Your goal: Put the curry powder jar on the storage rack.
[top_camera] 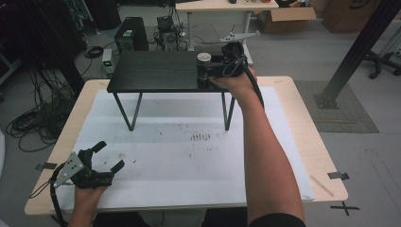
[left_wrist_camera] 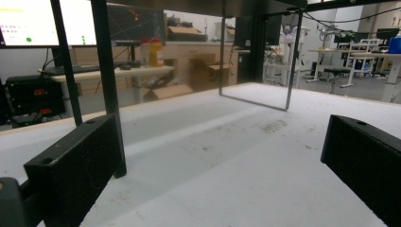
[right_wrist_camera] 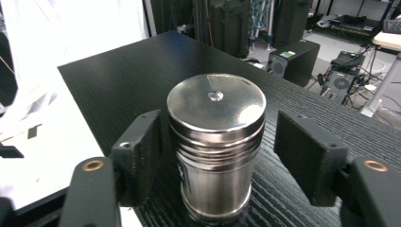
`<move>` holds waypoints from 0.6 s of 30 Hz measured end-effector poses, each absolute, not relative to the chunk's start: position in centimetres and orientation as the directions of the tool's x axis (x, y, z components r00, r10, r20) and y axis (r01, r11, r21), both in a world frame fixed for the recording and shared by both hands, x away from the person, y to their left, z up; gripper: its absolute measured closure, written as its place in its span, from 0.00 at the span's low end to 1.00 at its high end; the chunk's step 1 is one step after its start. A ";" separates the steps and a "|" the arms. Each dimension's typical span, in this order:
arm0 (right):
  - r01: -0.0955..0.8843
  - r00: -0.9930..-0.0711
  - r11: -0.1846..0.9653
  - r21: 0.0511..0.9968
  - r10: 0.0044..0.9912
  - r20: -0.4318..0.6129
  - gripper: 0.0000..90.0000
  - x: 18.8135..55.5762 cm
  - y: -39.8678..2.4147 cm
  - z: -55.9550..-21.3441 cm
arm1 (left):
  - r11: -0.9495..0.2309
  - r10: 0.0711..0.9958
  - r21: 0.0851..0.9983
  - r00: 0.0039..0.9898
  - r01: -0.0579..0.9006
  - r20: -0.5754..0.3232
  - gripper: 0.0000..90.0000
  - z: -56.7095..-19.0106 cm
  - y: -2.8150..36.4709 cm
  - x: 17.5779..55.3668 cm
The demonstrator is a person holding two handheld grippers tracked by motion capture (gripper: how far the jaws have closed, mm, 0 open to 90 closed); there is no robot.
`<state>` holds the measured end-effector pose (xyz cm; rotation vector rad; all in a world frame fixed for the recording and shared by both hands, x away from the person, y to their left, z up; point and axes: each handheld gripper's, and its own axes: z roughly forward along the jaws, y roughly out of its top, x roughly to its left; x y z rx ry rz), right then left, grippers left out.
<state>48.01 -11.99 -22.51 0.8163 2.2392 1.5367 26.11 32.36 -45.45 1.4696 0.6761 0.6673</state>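
My 2 grippers at the table, 1 up at the steel canister.
The canister (right_wrist_camera: 216,146) stands upright on the black shelf (top_camera: 156,71); my right gripper (right_wrist_camera: 217,156) straddles it, jaws parted, a gap on 1 side. My left gripper (top_camera: 108,158) rests wide open near the table's (top_camera: 302,137) front edge. No label is legible.

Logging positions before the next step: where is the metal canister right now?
The metal canister stands upright on the black raised shelf, near its right front corner in the high view, between the open jaws of the right tool.
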 end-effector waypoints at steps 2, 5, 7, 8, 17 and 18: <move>0.278 -0.793 0.254 0.927 0.605 0.072 0.34 47.9 -12.2 -22.4 | -0.002 0.758 1.000 0.653 0.007 -0.003 0.00 -45.4 32.4 26.1; 0.272 -0.791 0.229 0.935 0.606 0.082 0.32 47.6 -12.7 -22.1 | -0.003 0.758 1.000 0.653 0.007 -0.002 0.00 -45.4 32.4 26.1; 0.269 -0.795 0.219 0.938 0.601 0.087 0.31 47.4 -13.0 -21.9 | -0.003 0.758 1.000 0.653 0.007 -0.002 0.00 -45.4 32.4 26.1; 0.265 -0.794 0.217 0.939 0.602 0.085 0.31 47.3 -13.1 -21.8 | -0.003 0.758 1.000 0.653 0.006 -0.002 0.00 -45.4 32.4 26.1; 0.239 -0.797 0.183 0.954 0.598 0.084 0.25 46.3 -13.9 -21.1 | -0.002 0.757 1.000 0.653 0.006 -0.002 0.00 -45.5 32.4 26.1; 0.234 -0.798 0.184 0.955 0.597 0.081 0.24 46.2 -13.9 -21.0 | -0.002 0.757 1.000 0.654 0.006 -0.002 0.00 -45.5 32.3 26.1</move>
